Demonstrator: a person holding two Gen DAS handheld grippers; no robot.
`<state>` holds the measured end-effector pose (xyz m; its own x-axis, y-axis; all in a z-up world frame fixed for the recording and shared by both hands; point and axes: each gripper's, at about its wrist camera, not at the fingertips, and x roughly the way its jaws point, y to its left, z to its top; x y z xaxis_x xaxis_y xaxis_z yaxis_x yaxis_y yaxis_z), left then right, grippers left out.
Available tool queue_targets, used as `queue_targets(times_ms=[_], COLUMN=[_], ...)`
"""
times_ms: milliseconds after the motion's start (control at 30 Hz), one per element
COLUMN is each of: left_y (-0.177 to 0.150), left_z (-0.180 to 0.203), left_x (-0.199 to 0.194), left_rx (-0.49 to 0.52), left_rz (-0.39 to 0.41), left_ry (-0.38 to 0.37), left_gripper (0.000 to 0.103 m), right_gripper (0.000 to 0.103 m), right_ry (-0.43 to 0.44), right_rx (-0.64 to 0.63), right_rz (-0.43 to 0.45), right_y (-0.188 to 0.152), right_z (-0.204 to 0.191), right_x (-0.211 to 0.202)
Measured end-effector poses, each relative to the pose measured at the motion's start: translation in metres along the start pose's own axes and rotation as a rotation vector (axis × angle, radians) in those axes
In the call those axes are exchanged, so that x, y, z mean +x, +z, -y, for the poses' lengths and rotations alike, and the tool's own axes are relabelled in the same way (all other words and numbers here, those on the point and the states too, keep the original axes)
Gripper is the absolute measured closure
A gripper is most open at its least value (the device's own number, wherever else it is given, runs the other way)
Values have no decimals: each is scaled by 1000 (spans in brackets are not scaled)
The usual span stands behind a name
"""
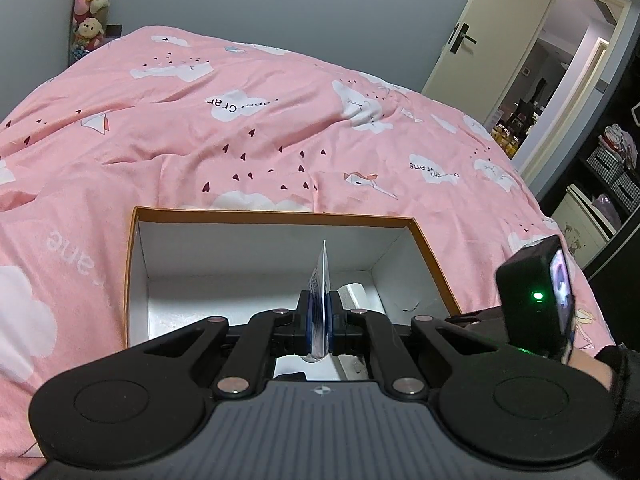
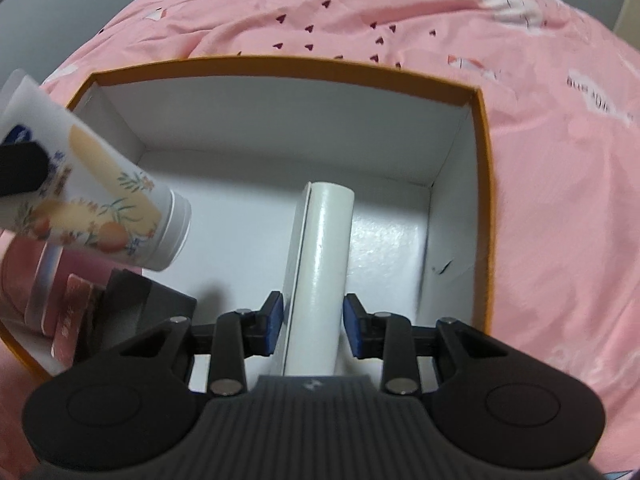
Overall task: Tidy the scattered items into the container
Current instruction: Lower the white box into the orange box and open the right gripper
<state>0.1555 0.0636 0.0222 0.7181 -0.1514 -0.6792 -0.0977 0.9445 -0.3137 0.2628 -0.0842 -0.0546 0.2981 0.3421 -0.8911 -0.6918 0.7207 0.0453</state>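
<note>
my left gripper [image 1: 319,322] has its pads pinched tight on the flat end of a floral cream tube [image 2: 100,204], which hangs over the left side of the orange-rimmed box [image 2: 482,168] on the pink bedspread [image 1: 240,140]. my right gripper [image 2: 314,326] straddles a white cylinder [image 2: 322,276] inside the box, blue pads [image 2: 276,322] slightly spread and, as far as i can see, just off its sides

Glossy white cylinder [image 2: 320,280] in a matt cardboard box [image 2: 478,168] on soft, wrinkled cotton bedspread [image 1: 240,140].

Home bedroom: pink duvet [image 1: 248,132] on bed, plush toys [image 1: 91,8] at 11 o'clock, door [image 1: 488,40] at 2.
</note>
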Motion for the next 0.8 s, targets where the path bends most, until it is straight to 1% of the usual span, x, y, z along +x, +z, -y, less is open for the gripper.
queue_targets(times_ms=[167, 300, 433, 467, 533, 600, 633, 700, 733, 800], left_y=[0, 1, 3, 3, 3, 4, 4, 6, 6, 6], left_z=[0, -1, -2, -2, -2, -1, -1, 1, 1, 1], left_x=[1, 3, 3, 3, 4, 5, 5, 6, 6, 7], left_rx=[-1, -3, -3, -3, -2, 0, 2, 5, 7, 11], left_rz=[-5, -6, -7, -8, -10, -11, -12, -13, -12, -13], left_ry=[-7, -5, -4, -5, -8, -11, -11, -10, -12, -23], left_gripper=[96, 96, 96, 96, 96, 96, 96, 96, 96, 96], right_gripper=[68, 68, 77, 77, 77, 77, 78, 84, 86, 87], right_ry=[-33, -86, -119, -121, -92, -13, 26, 74, 77, 57], right_rx=[-63, -129, -177, -182, -200, -229, -238, -246, -248, -254], right_rz=[17, 26, 7, 5, 16, 13, -10, -73, -102, -149], right_y=[3, 5, 6, 6, 7, 8, 8, 9, 9, 8], right_z=[-2, -6, -7, -7, -8, -10, -12, -14, -15, -15], right_x=[-11, -13, -8, -7, -8, -7, -4, 8, 14, 25])
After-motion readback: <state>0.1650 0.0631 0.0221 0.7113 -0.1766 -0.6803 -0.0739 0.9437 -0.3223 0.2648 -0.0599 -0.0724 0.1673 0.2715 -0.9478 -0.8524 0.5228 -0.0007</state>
